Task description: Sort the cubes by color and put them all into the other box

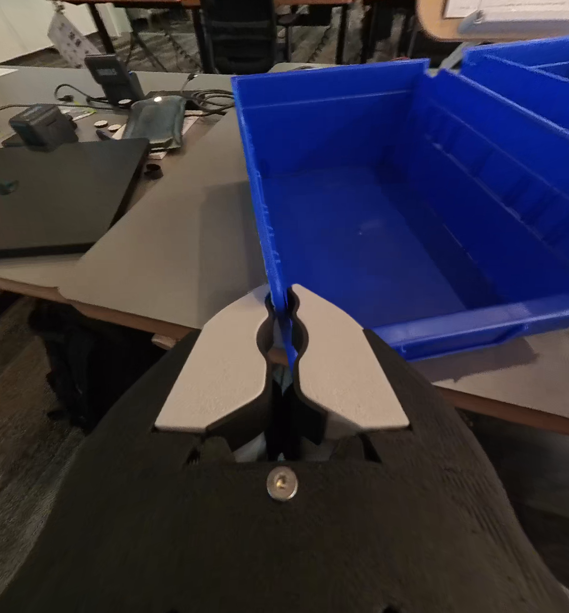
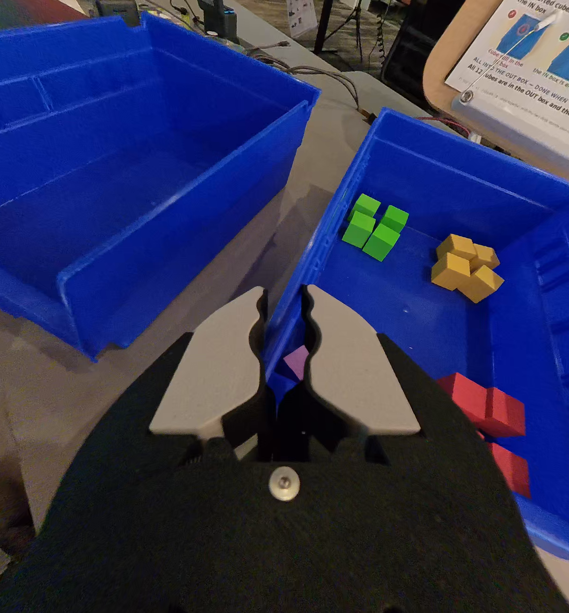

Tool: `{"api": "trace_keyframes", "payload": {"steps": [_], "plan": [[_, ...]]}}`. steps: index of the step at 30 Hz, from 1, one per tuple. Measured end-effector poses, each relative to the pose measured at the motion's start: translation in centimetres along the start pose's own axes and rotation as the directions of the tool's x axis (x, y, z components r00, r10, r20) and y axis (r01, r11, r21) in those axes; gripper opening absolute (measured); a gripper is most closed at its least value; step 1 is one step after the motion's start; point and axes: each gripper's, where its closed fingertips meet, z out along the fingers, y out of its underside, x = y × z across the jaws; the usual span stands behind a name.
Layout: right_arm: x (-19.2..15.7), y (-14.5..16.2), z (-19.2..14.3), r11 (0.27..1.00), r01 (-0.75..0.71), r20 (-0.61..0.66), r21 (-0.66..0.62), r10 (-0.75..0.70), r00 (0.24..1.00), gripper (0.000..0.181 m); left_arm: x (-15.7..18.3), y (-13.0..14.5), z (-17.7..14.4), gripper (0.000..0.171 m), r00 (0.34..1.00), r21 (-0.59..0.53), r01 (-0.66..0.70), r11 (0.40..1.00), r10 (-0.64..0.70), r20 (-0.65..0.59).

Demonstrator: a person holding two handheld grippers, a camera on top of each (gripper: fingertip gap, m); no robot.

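Between my left gripper's (image 1: 281, 295) fingers sits the empty blue bin's (image 1: 359, 205) side wall, clamped; my right gripper (image 2: 284, 290) straddles the cube bin's (image 2: 329, 212) wall, jaws apart.

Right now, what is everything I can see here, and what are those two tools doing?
Empty bin: one, blue, left on the table.
Cube bin: one, blue, right of it.
Green cubes: four, far left corner of the cube bin.
Yellow cubes: about four, clustered mid-bin.
Red cubes: several, near right side.
Purple cube: one, partly hidden behind the fingers.
Laptop: one, black, closed, far left.
Instruction sheet: one, white, behind the bins.
Left gripper: shut on the empty bin's wall.
Right gripper: fingers astride the cube bin's wall, slightly apart.
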Motion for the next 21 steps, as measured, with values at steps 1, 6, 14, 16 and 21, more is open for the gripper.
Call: {"api": "trace_keyframes", "payload": {"steps": [1,6,14,16,21], "plan": [[0.1,0.0,0.0,1.000,-0.007,0.003,0.000,0.007,1.000,0.019,0.5,-0.1,-0.1,0.007,0.999,0.011,0.001,1.000,0.000,-0.035],[0.4,-1.2,-2.3,0.993,-0.090,-0.009,0.070,0.091,0.996,0.048,1.4,-1.0,-0.7,0.045,0.984,0.054,0.075,0.996,-0.065,-0.167],[-7.1,-4.4,-6.5,0.977,-0.075,-0.014,0.198,0.079,0.997,0.046,-0.1,-5.8,-2.3,0.073,0.967,0.120,0.067,0.991,-0.035,-0.251],[-8.0,-4.0,-4.8,0.983,-0.073,-0.033,0.168,0.079,0.996,0.044,-1.1,-7.7,-1.7,0.073,0.972,0.146,0.029,0.989,0.006,-0.234],[-8.3,-2.3,-0.6,0.985,-0.157,-0.063,0.071,0.162,0.985,0.033,-1.8,-10.9,1.0,0.072,0.956,0.154,-0.085,0.984,0.124,-0.267]]}}
